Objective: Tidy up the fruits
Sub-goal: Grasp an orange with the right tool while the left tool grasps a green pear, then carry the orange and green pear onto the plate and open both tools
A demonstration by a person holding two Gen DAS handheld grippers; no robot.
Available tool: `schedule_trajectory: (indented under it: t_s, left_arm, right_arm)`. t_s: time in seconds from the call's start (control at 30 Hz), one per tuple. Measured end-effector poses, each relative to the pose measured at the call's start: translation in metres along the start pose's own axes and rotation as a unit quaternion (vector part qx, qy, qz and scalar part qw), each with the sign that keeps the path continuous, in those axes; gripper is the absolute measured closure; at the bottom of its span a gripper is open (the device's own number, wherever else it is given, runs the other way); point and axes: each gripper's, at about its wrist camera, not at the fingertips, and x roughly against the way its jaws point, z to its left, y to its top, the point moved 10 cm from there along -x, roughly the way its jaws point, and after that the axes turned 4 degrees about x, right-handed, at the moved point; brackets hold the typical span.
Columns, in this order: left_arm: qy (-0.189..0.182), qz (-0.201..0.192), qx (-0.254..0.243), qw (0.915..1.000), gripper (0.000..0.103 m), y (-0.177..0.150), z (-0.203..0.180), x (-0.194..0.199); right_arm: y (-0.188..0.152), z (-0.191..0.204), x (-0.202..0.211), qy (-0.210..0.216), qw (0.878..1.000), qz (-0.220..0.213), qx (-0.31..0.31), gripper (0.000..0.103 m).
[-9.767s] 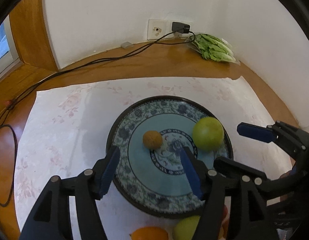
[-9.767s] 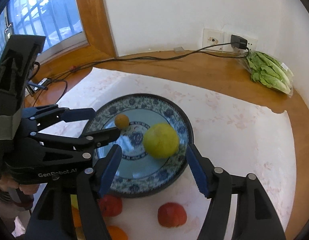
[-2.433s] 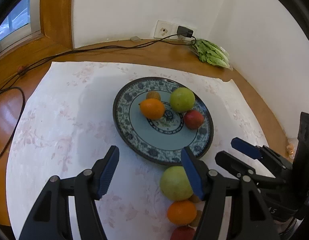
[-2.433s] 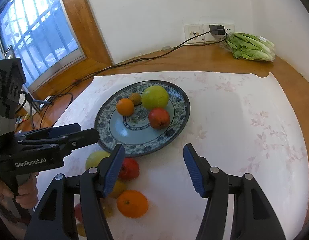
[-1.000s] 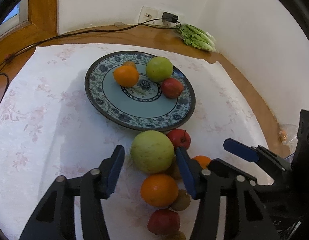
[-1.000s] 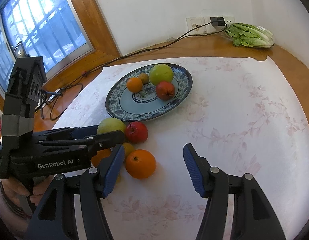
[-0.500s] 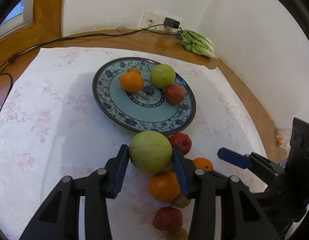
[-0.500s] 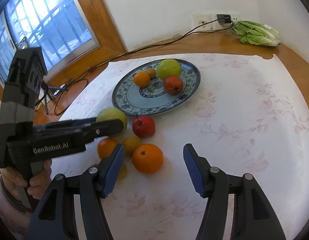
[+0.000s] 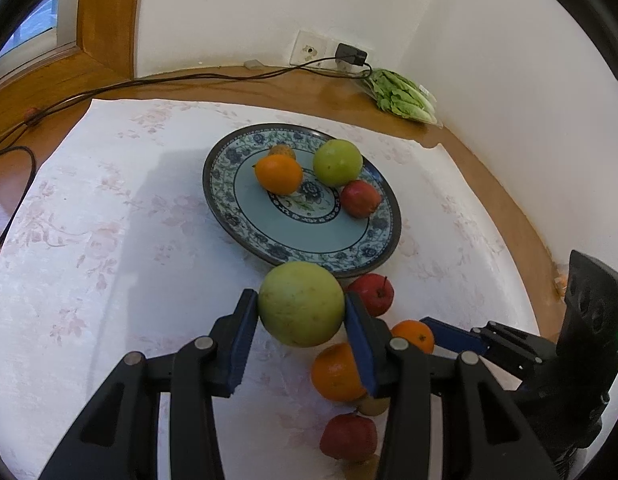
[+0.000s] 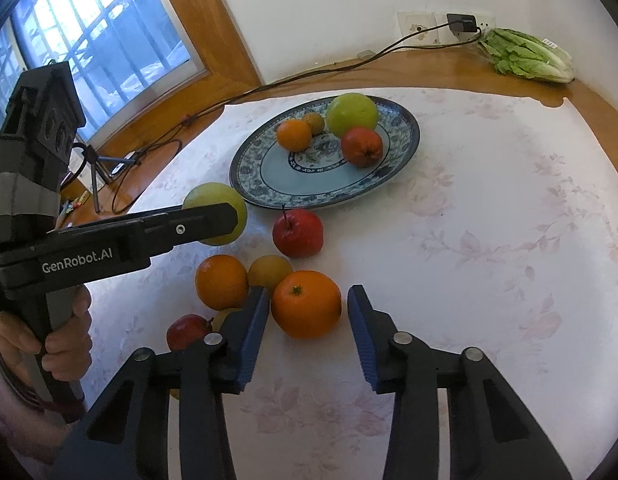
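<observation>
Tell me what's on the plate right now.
On the plate: an orange, a green apple, a red apple, and a small brownish fruit partly hidden behind the orange, so its kind is unclear.

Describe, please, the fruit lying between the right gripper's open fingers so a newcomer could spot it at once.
Start at the round blue-patterned ceramic plate on the white floral cloth; loose fruit is clustered on the cloth in front of it. The round orange with a green stem dot lies on the cluster's right, between the right gripper's blue pads, larger than the orange beside it.
</observation>
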Motion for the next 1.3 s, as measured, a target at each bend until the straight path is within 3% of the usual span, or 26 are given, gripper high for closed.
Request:
schedule_trajectory:
  t_s: [0.8,1.3]
  left_arm:
    - [0.004,-0.022,-0.002,0.9998,0.057,0.017,0.002,0.013]
    - [0.020,-0.025,-0.025,0.9992,0.057,0.040,0.003,0.006]
  right_arm:
    - [0.010,0.000,0.014,-0.001,1.000,-0.009,0.002,0.066]
    - [0.045,-0.012,0.020,-0.025,1.000,-0.010,0.014,0.066]
